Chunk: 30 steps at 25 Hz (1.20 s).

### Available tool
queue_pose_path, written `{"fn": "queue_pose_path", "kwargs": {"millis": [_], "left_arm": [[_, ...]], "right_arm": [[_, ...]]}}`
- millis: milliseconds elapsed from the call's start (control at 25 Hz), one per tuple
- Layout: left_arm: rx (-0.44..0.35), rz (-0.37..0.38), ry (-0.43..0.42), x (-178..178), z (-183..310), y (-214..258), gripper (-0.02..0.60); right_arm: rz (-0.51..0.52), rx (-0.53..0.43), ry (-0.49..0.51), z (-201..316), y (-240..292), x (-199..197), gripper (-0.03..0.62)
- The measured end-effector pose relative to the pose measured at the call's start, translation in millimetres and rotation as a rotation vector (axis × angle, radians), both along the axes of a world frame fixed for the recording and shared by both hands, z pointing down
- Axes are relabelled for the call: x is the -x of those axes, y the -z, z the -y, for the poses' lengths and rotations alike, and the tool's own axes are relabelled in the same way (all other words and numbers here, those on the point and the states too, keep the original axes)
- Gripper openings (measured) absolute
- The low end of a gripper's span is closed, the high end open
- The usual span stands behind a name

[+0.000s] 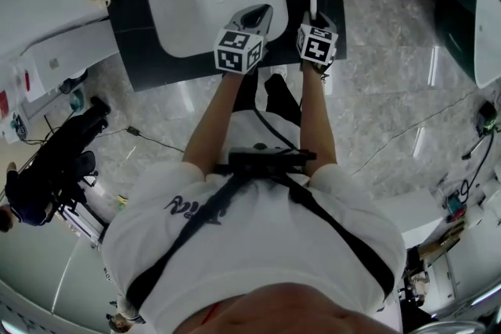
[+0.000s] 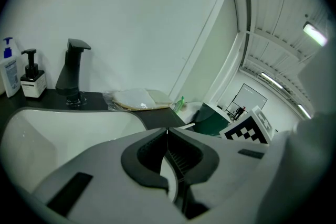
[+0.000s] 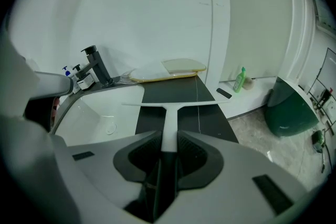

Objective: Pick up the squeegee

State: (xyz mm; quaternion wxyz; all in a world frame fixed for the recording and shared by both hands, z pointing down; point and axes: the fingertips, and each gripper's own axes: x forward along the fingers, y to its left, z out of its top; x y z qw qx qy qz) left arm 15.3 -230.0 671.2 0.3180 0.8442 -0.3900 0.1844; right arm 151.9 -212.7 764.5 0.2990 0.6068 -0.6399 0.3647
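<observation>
Right gripper view: your right claw [image 3: 168, 138] clamps the white, T-shaped squeegee [image 3: 170, 113] by its handle; your left claw [image 2: 167, 130] is clenched above the sink [image 2: 52, 134].

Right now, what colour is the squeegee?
The squeegee is white; the right gripper view shows it best.

Left tongs [image 2: 167, 132] closed, right tongs [image 3: 168, 139] clamped

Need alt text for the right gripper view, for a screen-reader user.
The right claw is closed on the handle of a white squeegee, whose blade spans crosswise over a dark counter ahead. A white sink with a black faucet sits to the left; a green bottle stands at right.
</observation>
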Motion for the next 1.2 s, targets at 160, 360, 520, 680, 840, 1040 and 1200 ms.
{"fn": "queue_pose_path", "kwargs": {"millis": [160, 360, 520, 680, 840, 1040, 1200], "left_arm": [[-0.030, -0.005, 0.014, 3, 5, 13, 0.011], [-0.081, -0.021, 0.038, 8, 11, 38, 0.009], [-0.124, -0.028, 0.055, 12, 15, 58, 0.009], [-0.177, -0.032, 0.070, 16, 18, 83, 0.009], [-0.238, -0.041, 0.107, 29, 23, 112, 0.009], [-0.319, -0.061, 0.153, 45, 29, 156, 0.009], [-0.397, -0.083, 0.186, 56, 30, 202, 0.009]], "right_arm": [[0.012, -0.025, 0.007, 2, 12, 1, 0.101], [0.009, -0.099, 0.020, 13, 43, 0, 0.101], [0.015, -0.171, 0.037, 23, 71, 1, 0.101], [0.042, -0.278, 0.073, 35, 111, 8, 0.101], [0.051, -0.380, 0.115, 46, 154, 19, 0.101], [0.077, -0.553, 0.158, 56, 224, 37, 0.101], [0.107, -0.694, 0.175, 57, 285, 50, 0.101]]}}
